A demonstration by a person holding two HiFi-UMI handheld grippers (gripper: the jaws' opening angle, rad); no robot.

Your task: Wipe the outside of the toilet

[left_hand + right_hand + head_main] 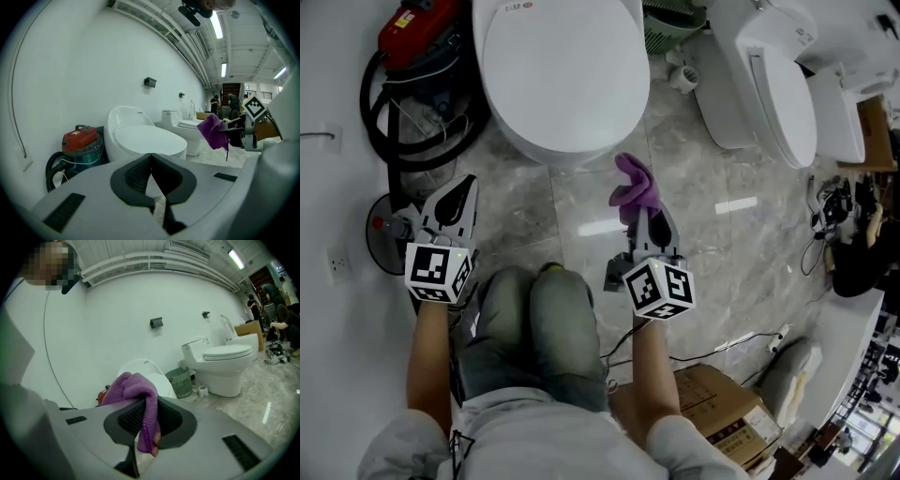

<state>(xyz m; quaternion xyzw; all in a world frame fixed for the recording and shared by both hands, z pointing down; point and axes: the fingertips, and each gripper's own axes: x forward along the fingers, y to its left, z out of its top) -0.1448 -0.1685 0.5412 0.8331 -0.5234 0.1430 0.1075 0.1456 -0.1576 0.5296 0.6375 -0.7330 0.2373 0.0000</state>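
I see two toilets: the near toilet [562,75], lid down, just ahead of both grippers, and a second toilet [778,84] to the right. The right gripper [645,214] clamps one purple cloth [630,186]. The left gripper [461,187] is closed on nothing. One red vacuum cleaner [417,28] stands beside, on the grey marble floor [581,225].

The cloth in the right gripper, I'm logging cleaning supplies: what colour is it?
Purple. The cloth shows best in the right gripper view.

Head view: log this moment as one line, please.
left gripper shut, empty | right gripper shut on purple cloth | toilet lid down, cloth not touching it
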